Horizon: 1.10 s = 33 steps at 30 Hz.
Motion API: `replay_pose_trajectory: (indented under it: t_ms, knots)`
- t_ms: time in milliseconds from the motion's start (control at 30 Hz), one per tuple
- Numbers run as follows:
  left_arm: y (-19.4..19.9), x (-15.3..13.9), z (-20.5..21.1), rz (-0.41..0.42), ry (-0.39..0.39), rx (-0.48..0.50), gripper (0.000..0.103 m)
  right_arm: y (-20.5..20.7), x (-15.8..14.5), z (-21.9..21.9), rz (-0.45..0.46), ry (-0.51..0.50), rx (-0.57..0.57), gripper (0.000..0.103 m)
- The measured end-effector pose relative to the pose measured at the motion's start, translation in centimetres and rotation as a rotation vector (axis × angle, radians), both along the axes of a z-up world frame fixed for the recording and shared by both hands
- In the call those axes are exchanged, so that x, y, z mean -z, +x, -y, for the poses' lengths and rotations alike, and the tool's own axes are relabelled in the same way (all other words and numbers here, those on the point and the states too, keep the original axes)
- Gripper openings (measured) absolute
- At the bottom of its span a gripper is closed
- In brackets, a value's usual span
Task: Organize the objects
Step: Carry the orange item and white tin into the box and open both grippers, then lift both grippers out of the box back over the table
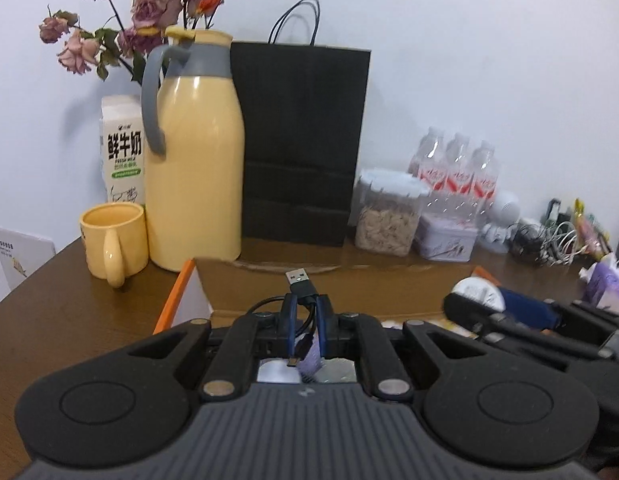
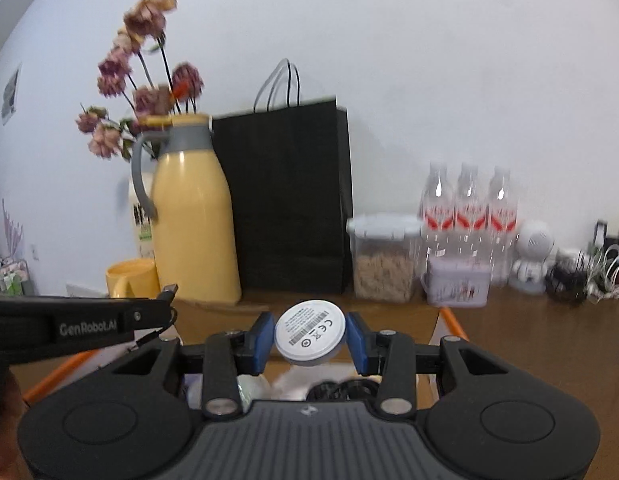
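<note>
Setting: brown wooden table (image 1: 69,300) against a pale blue-white wall (image 1: 469,60).

Along the wall, left to right:
- Milk carton (image 1: 121,152), white with green and black print, upright; dried pink roses (image 1: 109,32) rise behind it.
- Yellow mug (image 1: 113,240), handle facing the camera, just beside the jug.
- Yellow thermos jug (image 1: 195,148) with grey collar and handle, upright.
- Black paper bag (image 1: 297,140) with cord handles, upright, touching the jug's side.
- Clear food container (image 1: 385,216) with a white clip lid, part-filled with pale flakes.
- Lilac tin (image 1: 445,240), just in front of three clear water bottles (image 1: 457,168) with red labels.
- Small white robot figure (image 2: 533,256), then a tangle of cables (image 2: 589,276) at the far right.

Foreground: open cardboard box (image 1: 329,284) with orange-edged flaps, lying under both grippers; its raised back flap stands between the grippers and the row at the wall. Contents are mostly hidden.

Held items:
- Black USB cable (image 1: 299,280), short, metal plug pointing up and away, small plug hanging down. The left gripper (image 1: 307,312) is pinched nearly closed on it, above the box.
- White round disc (image 2: 309,332), flat face printed with barcode and certification marks, tilted toward the camera. The right gripper (image 2: 309,340) clamps it at its edges between blue pads (image 2: 259,340), above the box, near the left gripper.
</note>
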State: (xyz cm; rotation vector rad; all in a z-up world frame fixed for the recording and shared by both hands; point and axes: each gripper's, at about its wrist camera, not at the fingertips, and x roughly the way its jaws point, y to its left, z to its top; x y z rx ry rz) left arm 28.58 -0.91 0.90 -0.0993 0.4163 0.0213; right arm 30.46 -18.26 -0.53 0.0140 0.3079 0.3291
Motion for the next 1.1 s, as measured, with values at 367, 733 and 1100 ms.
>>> replay_pose_trajectory:
  t_ms: [367, 733, 1100]
  knots:
    - [-2.6, -0.8, -0.3, 0.140, 0.048, -0.069, 0.103, -1.7, 0.2, 1.0, 0.016, -0.035, 0.042, 0.099]
    - [-3.5, -1.2, -0.4, 0.140, 0.026, -0.076, 0.103, -2.6, -0.4, 1.4, 0.015, -0.040, 0.062, 0.103]
    - [-6.6, -1.1, -0.7, 0.108, 0.026, -0.024, 0.103, -6.8, -1.3, 2.5, 0.058, -0.063, 0.031, 0.103]
